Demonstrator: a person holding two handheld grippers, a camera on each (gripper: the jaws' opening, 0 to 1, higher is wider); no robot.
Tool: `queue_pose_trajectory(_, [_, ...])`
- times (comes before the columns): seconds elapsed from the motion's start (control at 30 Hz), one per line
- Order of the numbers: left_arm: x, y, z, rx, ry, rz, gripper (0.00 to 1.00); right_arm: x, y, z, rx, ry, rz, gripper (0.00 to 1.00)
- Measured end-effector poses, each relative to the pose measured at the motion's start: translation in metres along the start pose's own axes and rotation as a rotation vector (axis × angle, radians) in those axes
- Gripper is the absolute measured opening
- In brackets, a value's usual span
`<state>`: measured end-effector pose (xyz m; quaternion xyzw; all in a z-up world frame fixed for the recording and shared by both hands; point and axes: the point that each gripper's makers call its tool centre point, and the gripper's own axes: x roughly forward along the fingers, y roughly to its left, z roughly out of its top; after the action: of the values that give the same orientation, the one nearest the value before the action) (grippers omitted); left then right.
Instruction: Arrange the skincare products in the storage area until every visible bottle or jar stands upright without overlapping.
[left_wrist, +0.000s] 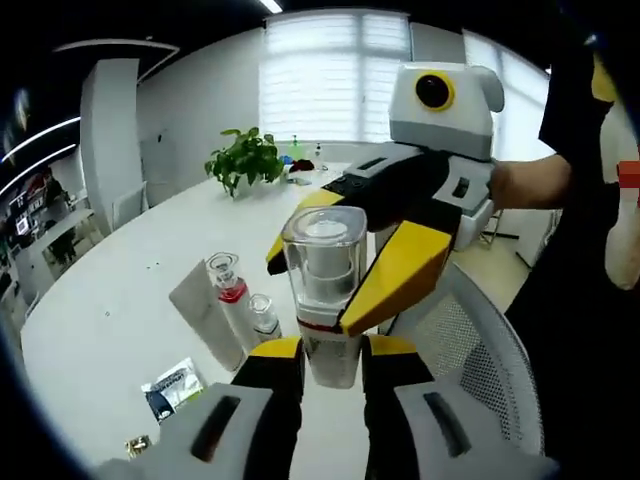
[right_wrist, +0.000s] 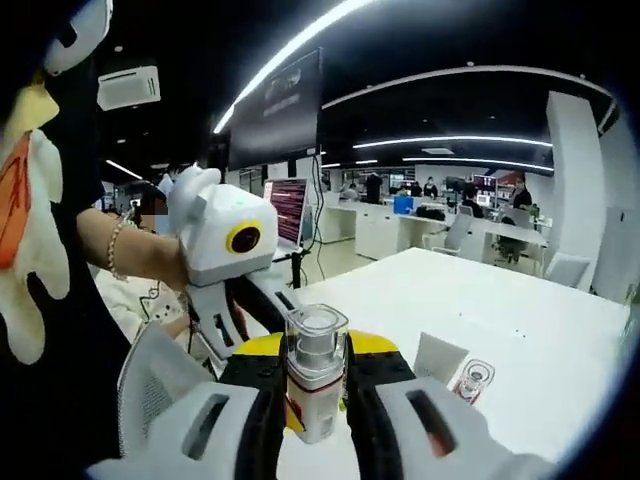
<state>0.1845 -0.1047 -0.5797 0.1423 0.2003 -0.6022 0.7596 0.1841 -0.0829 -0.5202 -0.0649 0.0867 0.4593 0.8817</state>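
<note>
Both grippers hold one clear square-capped pump bottle with a red band (left_wrist: 325, 290) upright above the white desk (left_wrist: 130, 300): the left gripper (left_wrist: 331, 352) has its fingers clamped on its base, the right gripper (left_wrist: 345, 275) clamped higher up.

Two clear-capped bottles (left_wrist: 240, 300) lie on a grey tray (left_wrist: 205, 310) on the desk.

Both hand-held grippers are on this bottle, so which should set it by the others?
Probably left. The left hand-held gripper clamps the clear-capped bottle low and upright, with two small bottles on the table just ahead.
</note>
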Motion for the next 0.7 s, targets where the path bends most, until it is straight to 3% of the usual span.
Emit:
queue_pose_trajectory(0.23, [0.019,0.004,-0.009,0.036,0.033,-0.017,0.23,-0.001,-0.013,-0.018,0.034,0.023,-0.031,0.22])
queue_pose_trajectory(0.7, [0.056,0.017,-0.053,0.038,0.070,-0.042,0.23,0.015,-0.033,-0.079,0.064,0.161,-0.034,0.22])
